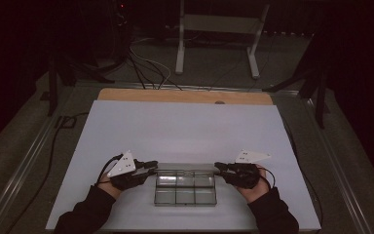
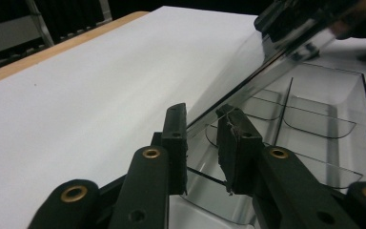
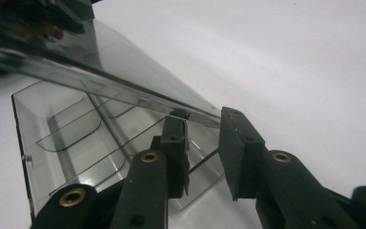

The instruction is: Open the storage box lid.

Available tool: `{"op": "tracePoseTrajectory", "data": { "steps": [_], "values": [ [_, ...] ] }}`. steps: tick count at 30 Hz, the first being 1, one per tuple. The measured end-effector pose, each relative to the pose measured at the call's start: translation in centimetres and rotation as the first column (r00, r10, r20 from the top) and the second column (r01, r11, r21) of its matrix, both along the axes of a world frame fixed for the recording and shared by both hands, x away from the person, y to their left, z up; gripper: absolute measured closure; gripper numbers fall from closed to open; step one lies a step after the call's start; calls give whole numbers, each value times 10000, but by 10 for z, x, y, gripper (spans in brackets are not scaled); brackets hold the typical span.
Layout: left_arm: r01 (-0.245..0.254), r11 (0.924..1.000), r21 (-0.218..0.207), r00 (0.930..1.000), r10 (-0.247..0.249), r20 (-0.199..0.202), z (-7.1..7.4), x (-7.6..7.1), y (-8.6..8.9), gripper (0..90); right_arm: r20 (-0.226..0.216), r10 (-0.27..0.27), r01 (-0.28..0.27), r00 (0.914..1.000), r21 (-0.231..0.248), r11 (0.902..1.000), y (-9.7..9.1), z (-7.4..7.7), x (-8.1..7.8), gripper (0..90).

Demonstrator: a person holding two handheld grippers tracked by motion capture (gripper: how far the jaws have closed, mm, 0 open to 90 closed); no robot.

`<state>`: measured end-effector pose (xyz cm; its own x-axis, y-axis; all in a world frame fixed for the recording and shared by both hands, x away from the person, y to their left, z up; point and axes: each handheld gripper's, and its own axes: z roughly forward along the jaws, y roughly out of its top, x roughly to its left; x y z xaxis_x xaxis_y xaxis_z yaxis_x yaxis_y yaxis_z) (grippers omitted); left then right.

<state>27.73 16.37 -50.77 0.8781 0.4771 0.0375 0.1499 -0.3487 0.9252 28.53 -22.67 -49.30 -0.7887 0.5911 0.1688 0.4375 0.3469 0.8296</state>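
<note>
A clear plastic compartment box [image 1: 185, 194] sits near the front edge of the white board, with several empty cells. Its clear lid [image 1: 185, 168] is tilted up over the far side. My left gripper [image 1: 154, 168] is at the lid's left end. In the left gripper view the lid [image 2: 276, 62] runs edge-on between the jaws of my left gripper [image 2: 204, 138], touching one pad, with a gap to the other. My right gripper [image 1: 217, 168] is at the lid's right end. There the lid [image 3: 100, 62] corner rests against one pad of my right gripper [image 3: 205, 143]. The box [image 3: 66, 129] lies below.
The white board [image 1: 185, 122] covers a wooden table whose far edge [image 1: 185, 95] shows behind it. Beyond stand a white frame [image 1: 219, 29] and loose cables [image 1: 146, 68] on a dark floor. Metal rails run along both sides of the table.
</note>
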Motion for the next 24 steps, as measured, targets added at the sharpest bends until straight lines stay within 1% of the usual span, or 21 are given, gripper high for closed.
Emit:
{"op": "tracePoseTrajectory", "data": {
  "steps": [7,12,19,24],
  "values": [
    [-241,9995,-207,9997,239,-88,1,4,-1,775,-245,-323,330,9992,263,9991,1,1,3,733],
    [-417,9989,-228,9991,415,-111,0,7,-3,776,-282,-585,594,9979,333,9977,2,3,5,738],
    [-721,9959,-544,9970,704,-330,2,11,-7,776,-326,-916,930,9953,439,9947,4,3,7,753],
    [-942,9937,-603,9950,919,-399,2,14,-9,784,-308,-1204,1217,9923,449,9916,6,4,9,758]
  ]
}}
